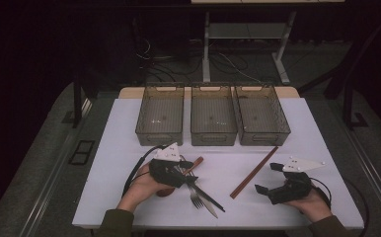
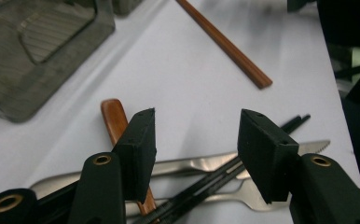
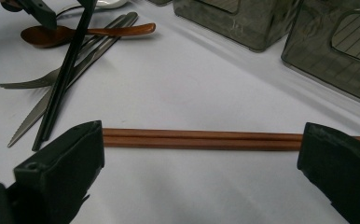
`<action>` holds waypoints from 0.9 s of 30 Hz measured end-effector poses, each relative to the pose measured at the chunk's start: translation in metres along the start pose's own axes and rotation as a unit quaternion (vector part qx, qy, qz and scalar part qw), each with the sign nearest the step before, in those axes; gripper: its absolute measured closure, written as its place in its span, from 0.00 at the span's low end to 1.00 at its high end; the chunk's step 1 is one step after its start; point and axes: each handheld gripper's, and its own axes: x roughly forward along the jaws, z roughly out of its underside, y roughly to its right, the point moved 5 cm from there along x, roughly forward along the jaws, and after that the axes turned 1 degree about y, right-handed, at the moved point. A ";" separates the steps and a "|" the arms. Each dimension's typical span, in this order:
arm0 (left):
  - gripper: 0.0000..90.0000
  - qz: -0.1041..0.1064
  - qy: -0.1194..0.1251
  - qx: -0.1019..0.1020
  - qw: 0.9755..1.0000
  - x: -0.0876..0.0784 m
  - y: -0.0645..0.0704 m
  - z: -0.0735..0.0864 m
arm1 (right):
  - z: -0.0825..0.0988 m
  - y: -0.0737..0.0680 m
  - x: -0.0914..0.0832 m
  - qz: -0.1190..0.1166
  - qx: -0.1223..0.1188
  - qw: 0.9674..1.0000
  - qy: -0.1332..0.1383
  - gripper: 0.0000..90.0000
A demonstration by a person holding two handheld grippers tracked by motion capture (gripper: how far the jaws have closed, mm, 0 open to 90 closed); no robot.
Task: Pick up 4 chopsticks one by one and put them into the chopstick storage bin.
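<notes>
My left gripper (image 1: 189, 174) (image 2: 197, 116) hovers open over a pile of cutlery at the table's front left. The pile holds black chopsticks (image 1: 207, 196) (image 2: 206, 179), a knife (image 2: 192, 163), a fork (image 1: 195, 198) and a wooden spoon (image 1: 197, 162) (image 2: 114, 119). The black chopsticks run beneath the gap between the jaws, and the pads touch nothing. My right gripper (image 1: 268, 177) (image 3: 201, 154) stands wide open at the front right. A pair of brown chopsticks (image 1: 253, 172) (image 3: 201, 138) lies flat on the white table (image 1: 129, 197), just beyond its jaws.
Three smoky transparent bins stand side by side at the back of the table: left (image 1: 160, 114), middle (image 1: 213, 114), right (image 1: 261, 114). Bare white surface lies between the bins and the cutlery. The table's edges drop to a dark floor.
</notes>
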 end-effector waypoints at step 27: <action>0.60 0.008 -0.083 0.058 0.995 0.015 0.011 0.016 | 0.000 -0.001 0.001 -0.004 0.000 1.000 -0.002 0.01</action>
